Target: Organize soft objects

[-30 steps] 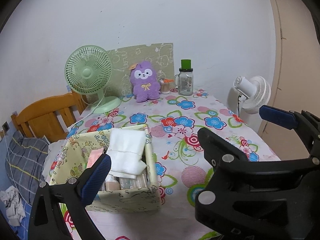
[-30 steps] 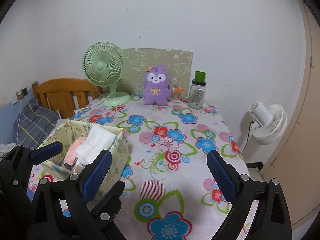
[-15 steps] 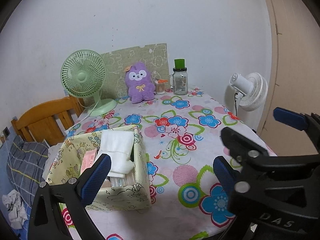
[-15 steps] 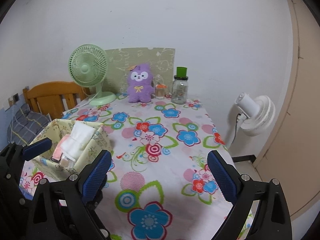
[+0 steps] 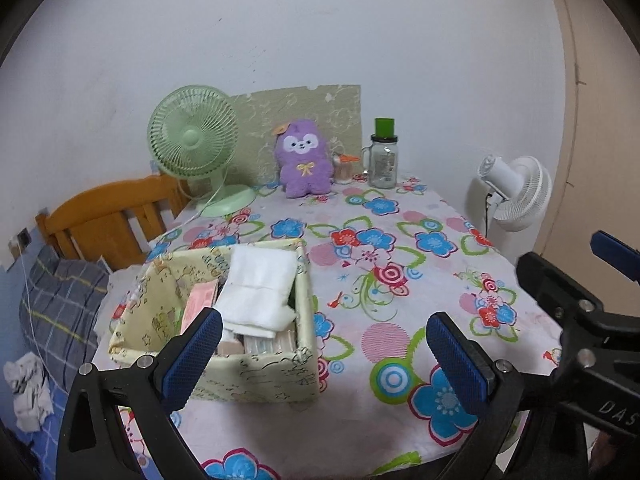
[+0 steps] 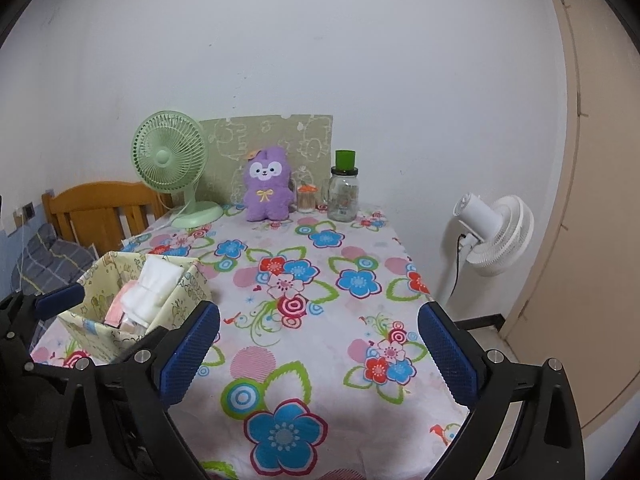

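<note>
Two fans, one plush toy, one box.

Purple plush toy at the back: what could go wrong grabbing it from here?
The purple plush toy stands close beside a small orange-lidded jar and a glass bottle with a green cap; an open claw reaching in could topple either. The pale fabric box already looks full, with a folded white cloth on top, so the toy may not fit.

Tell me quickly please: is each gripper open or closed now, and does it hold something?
Left gripper: open, holding nothing, raised over the table edge beside the storage box.
Right gripper: open, holding nothing.
</note>
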Demonstrator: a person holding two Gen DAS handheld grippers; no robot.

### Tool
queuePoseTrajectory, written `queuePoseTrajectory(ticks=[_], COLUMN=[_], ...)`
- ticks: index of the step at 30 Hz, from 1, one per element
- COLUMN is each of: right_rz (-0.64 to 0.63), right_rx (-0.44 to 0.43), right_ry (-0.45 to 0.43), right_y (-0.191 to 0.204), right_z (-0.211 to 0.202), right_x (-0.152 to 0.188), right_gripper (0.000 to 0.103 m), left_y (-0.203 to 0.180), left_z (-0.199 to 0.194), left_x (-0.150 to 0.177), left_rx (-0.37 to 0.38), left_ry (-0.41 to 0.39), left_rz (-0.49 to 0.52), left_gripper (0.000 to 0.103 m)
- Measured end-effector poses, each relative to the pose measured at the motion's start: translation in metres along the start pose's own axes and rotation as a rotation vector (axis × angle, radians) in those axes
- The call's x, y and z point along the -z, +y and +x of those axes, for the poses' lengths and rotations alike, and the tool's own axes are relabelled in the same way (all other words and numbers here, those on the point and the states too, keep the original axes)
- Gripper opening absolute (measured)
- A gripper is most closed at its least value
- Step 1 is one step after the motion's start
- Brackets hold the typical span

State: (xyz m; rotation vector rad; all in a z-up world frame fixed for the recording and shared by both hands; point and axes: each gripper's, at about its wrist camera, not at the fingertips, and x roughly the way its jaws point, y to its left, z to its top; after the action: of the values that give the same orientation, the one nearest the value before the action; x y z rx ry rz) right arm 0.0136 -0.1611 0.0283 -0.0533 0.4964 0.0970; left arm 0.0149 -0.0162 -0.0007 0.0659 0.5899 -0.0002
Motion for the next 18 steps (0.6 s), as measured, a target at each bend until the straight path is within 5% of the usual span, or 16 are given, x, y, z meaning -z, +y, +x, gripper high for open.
queuePoseTrajectory(ticks=[18], right_rz=[0.048], right_rx=[-0.026], right_ry=[-0.049], right_y=[-0.007], right_z=[-0.010], right_x=[0.004], right_gripper=[0.103], left_y=[0.016], left_z=[-0.007], left_x=[0.002], left_rx=[0.017], left_ry=[-0.046], left_rz=[-0.038], left_gripper=[0.103])
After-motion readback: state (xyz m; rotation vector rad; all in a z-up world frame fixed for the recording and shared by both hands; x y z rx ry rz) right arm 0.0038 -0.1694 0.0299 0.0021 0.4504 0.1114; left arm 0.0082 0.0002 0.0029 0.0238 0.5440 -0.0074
